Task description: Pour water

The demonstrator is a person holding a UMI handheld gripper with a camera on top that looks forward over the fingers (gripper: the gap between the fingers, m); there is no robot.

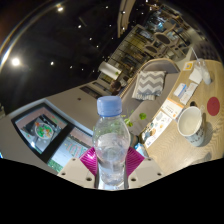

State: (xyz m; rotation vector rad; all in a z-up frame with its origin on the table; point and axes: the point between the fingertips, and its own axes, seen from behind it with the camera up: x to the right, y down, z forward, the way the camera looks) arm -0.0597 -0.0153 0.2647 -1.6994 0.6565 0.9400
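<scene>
A clear water bottle (pixel 111 140) is clamped upright in the jaws; a white mug (pixel 191 125) is seen at three o'clock on the bench (pixel 85 105).

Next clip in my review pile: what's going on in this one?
A hand-held gripper has a clear plastic water bottle with a pale blue cap upright between its fingers, and the pink pads appear to press on it at both sides. Beyond it, off to one side, a white mug stands on the table. The bottle isn't tilted, so no pouring shows yet.
</scene>
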